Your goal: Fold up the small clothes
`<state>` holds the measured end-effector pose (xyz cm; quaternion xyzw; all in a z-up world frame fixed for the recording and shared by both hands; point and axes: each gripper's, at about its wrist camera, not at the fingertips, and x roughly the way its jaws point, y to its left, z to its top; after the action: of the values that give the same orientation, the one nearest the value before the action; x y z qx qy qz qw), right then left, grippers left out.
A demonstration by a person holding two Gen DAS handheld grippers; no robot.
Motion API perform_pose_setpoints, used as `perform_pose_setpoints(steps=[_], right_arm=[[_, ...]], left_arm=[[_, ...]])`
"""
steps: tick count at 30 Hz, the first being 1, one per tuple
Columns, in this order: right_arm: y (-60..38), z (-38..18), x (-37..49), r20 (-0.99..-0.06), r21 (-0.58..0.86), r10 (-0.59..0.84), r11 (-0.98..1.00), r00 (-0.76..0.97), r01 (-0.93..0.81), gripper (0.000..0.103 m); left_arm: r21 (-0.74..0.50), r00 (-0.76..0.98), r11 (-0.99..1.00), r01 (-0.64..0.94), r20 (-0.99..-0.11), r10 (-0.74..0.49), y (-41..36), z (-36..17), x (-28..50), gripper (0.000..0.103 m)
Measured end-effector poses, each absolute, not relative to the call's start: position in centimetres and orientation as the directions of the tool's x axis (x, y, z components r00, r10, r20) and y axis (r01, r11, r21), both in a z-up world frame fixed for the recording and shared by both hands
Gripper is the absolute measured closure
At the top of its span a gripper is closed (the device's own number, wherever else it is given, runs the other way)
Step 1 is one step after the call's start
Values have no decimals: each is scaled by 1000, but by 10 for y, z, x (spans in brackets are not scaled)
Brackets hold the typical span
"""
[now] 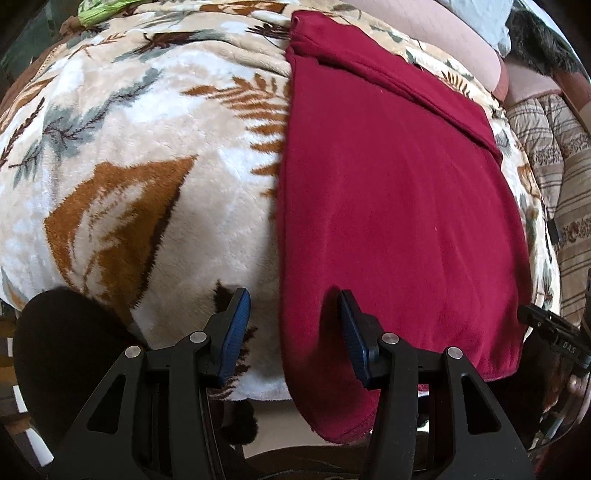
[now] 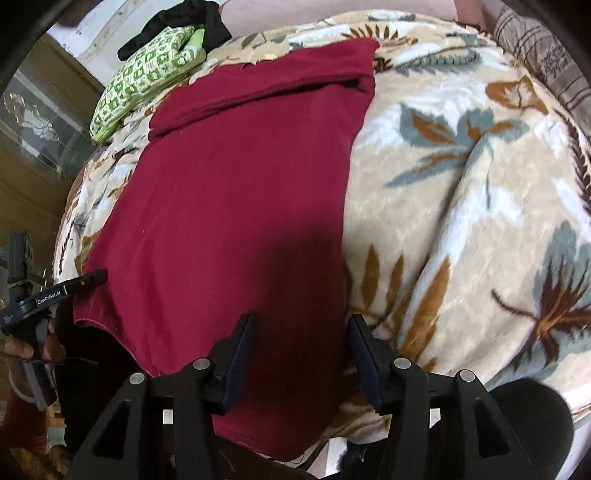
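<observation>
Nearest to the left hand-held gripper (image 1: 293, 325), its blue-padded jaws stand apart and hold nothing; its right finger lies over the near left corner of the dark red knit garment (image 1: 391, 206), and its left finger over the plush cream blanket with brown and grey leaf print (image 1: 140, 155) that covers the bed. The right hand-held gripper (image 2: 301, 350) is likewise open and empty, straddling the garment's near right edge, with red cloth under its left finger and blanket under its right.

The garment lies flat ahead of both tools, running away from them in a long strip, with its near hem drooping over the edge of the bed. At the far end a band of the same cloth is already turned over on itself.

Judging from this, the step in hand is to take the two near corners and carry them forward for a crosswise fold. To do it well, each pair of jaws should close on every layer at its corner, just inside the hem, so nothing slips out. The lift should be level and together, and the near hem laid square.

Farther off, beyond the garment's far left, sit a green-and-white patterned cloth bundle (image 2: 147, 74) and a black cloth (image 2: 192, 22).
</observation>
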<state>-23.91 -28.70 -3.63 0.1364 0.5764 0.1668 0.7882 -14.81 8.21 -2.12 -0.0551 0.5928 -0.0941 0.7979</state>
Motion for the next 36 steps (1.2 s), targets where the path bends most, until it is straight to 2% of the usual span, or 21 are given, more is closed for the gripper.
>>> perform_pose_setpoints(steps=[10,20,21,23,34,36], right_arm=[[-275,-38,-234,-878,371,392,920,275,-128,47],[-275,-39,-246,-885,389,408,913,225,-127,47],[-275,-40,-247,-883,396,414,910,219,-123,47],[-278,-41,-253,-878,417,433,901,203,-120,47],[-282,-49,-263,-856,478,490,871,163,-110,47],[-280,-49,-265,-857,474,492,870,156,-135,47]], left_arm=[[-132,305,984,117,-938,-162,72,-27,-153,54],[-158,266,983,96,-947,-178,77,-31,-163,51],[-161,263,982,94,-948,-180,77,-31,-165,51],[-164,253,982,94,-950,-183,77,-33,-165,43],[-176,238,978,107,-951,-198,72,-34,-166,42],[-176,238,977,121,-950,-201,70,-34,-167,47]])
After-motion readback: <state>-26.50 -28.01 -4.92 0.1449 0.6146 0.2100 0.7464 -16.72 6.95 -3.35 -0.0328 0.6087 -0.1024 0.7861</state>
